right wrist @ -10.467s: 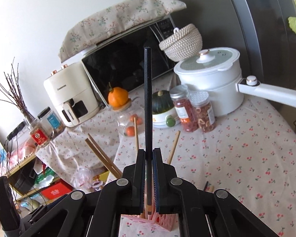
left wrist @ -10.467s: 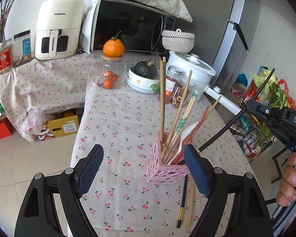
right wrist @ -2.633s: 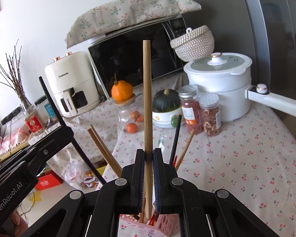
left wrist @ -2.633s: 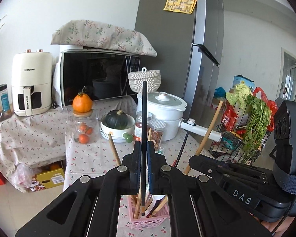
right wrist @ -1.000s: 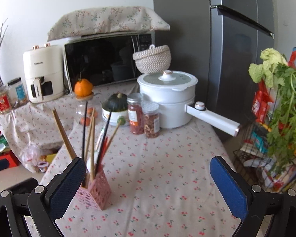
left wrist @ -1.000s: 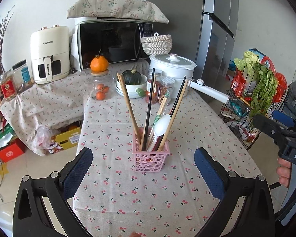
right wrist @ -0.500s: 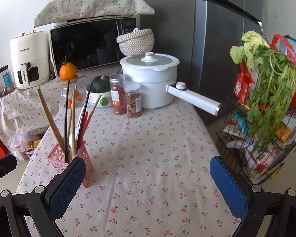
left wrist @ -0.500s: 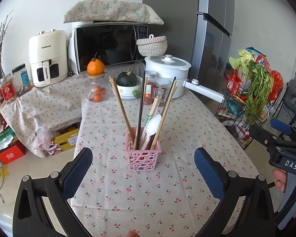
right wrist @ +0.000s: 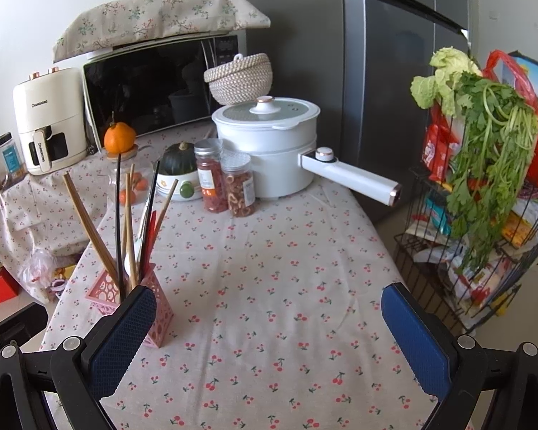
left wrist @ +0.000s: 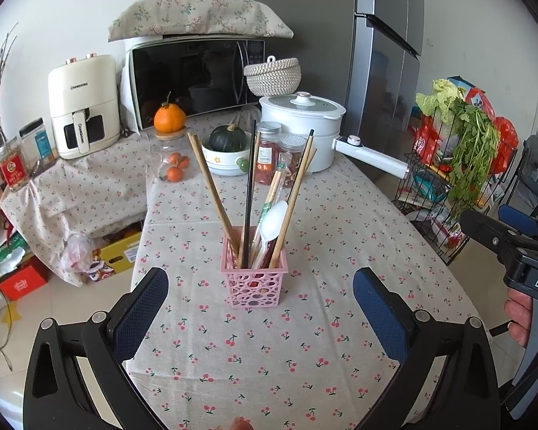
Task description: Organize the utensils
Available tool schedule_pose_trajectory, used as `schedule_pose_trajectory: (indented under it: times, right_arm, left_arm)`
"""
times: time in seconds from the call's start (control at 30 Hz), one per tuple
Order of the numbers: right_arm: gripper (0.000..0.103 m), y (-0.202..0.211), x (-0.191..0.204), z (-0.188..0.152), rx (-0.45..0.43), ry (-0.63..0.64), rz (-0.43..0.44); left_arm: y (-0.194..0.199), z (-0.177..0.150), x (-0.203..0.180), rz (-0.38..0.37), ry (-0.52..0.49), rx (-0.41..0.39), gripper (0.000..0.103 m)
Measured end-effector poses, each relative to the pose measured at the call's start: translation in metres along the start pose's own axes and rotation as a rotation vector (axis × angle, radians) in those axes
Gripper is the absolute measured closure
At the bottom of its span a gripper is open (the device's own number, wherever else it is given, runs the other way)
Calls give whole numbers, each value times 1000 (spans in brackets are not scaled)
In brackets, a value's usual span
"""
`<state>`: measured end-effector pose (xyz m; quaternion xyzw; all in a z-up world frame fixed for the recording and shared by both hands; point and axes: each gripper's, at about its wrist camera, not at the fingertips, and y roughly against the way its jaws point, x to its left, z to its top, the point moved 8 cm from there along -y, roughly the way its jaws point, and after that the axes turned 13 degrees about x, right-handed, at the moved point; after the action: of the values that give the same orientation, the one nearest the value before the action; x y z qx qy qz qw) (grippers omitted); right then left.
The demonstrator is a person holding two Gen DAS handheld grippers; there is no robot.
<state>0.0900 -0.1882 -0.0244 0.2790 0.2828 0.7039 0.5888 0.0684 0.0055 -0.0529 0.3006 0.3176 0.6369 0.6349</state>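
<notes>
With chopsticks (left wrist: 211, 186) and a spoon (left wrist: 272, 220) standing upright in the pink basket (left wrist: 253, 285) at frame centre, the left gripper (left wrist: 260, 308) and right gripper (right wrist: 269, 326) gape wide and empty over the tablecloth (left wrist: 305, 340), the sorting apparently finished.

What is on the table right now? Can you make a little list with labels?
holder: pink basket, upright on the cherry tablecloth
inside: wooden chopsticks, black chopsticks, white spoon
left tongs: open, holding nothing
right tongs: open, holding nothing
behind: white pot, two jars
</notes>
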Motion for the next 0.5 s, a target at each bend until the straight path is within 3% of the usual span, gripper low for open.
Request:
schedule_pose_trajectory:
  times: [0.5]
  right_arm:
    - [0,6,-8,2,-13,-38,6]
  left_arm:
    - [-2,-2,-6,13,-14,4,0]
